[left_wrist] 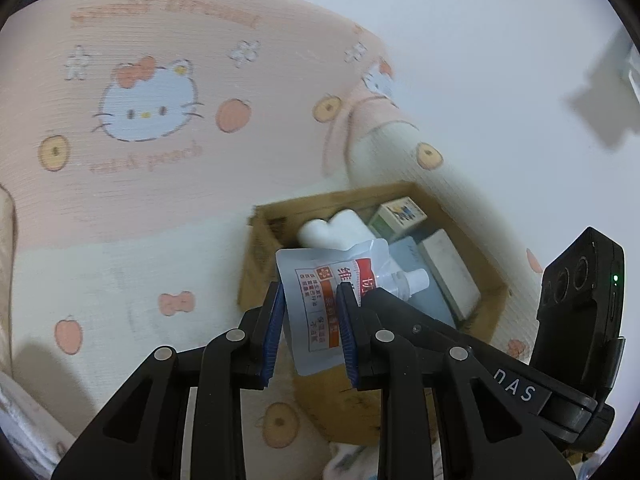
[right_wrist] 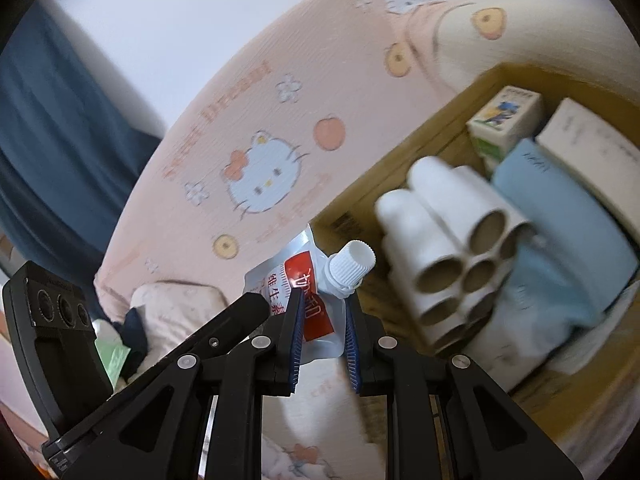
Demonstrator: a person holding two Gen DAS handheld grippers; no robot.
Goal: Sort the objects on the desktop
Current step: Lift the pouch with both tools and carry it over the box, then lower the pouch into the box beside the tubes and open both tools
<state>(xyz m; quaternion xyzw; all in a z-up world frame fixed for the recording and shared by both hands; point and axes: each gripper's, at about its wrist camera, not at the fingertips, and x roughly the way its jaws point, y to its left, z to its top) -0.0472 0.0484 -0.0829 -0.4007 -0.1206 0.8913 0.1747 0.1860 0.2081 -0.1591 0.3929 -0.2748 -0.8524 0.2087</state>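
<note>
A pink bedspread [left_wrist: 168, 128] printed with cartoon cats and peaches covers the whole surface and carries everything; it runs up to a white wall at its far edge. On it, toward the right side of the spread, sits an open cardboard box [left_wrist: 264, 264], already partly filled: a bundle of white paper tubes [right_wrist: 452, 248] lies against its near-left wall, a pale blue flat pack [right_wrist: 560, 224] lies beside them, a cream box [right_wrist: 592, 148] rests along the right wall, and a small carton with a blue picture [right_wrist: 506, 120] stands in the far corner. Smaller than all these is the spouted pouch [left_wrist: 320, 304], silver-white with a red and orange label and a white screw cap, held in the air just over the box's near-left corner. The left gripper [left_wrist: 310, 328] is closed on the pouch's flat lower body, its blue pads pressing either side, jaws roughly half spread by the pouch's width. The right gripper [right_wrist: 322, 336] is nearly closed and pinches the pouch's upper corner just below the cap. The step in hand looks to be carrying the pouch to the box for stowing. The next move probably calls for bringing it over the free space in front of the tubes, lowering it, and letting go with both grippers together, so the limp pouch does not fold or catch on the box's edge.
</note>
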